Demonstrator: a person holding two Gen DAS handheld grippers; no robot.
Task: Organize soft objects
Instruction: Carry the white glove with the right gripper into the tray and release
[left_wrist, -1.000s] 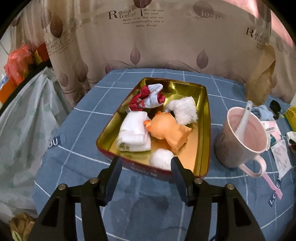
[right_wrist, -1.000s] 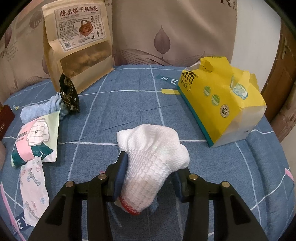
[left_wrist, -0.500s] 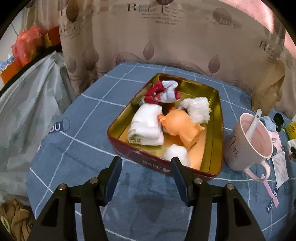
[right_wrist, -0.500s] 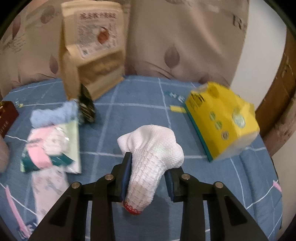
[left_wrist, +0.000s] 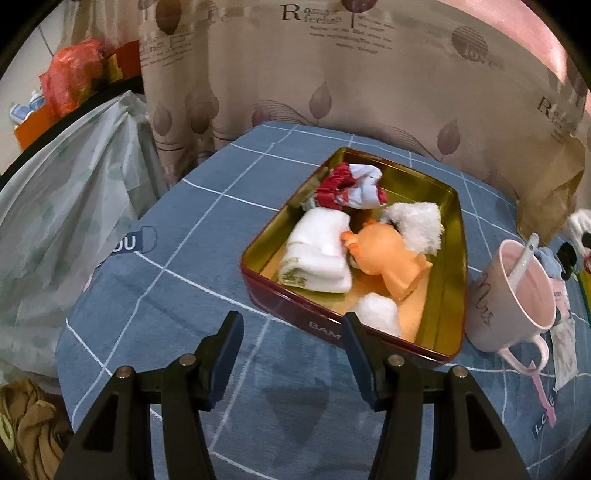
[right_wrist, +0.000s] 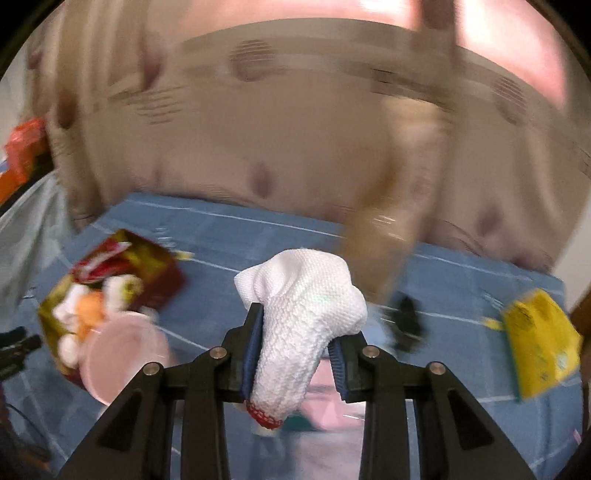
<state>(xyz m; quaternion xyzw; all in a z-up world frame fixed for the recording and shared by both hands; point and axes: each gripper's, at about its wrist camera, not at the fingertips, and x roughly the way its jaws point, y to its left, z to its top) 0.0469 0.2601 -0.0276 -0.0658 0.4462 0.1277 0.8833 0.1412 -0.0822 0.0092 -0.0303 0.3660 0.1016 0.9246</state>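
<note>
Lifted off the cloth (left_wrist: 192, 258) since the earlier frame, the white sock (right_wrist: 303, 317) now hangs in the air, pinched between the pads of the right gripper (right_wrist: 295, 354), its red-trimmed cuff drooping below the fingers. Motion blur smears the right view. To the sock's left lie the tin (right_wrist: 162, 273) and pink mug (right_wrist: 122, 362); to its right, a yellow pack (right_wrist: 539, 343). A brown bag (right_wrist: 399, 221) and curtain (right_wrist: 258, 129) stand behind. Left gripper (left_wrist: 291, 354): fingers spread, nothing between them, above the cloth just before the tin (left_wrist: 458, 258). Tin contents: folded white towel (left_wrist: 321, 254), orange toy (left_wrist: 388, 258), red-and-white sock (left_wrist: 351, 184), fluffy white piece (left_wrist: 417, 221), white ball (left_wrist: 376, 310). The mug (left_wrist: 495, 314), holding a spoon (left_wrist: 524, 254), stands beside the tin's right wall.
</note>
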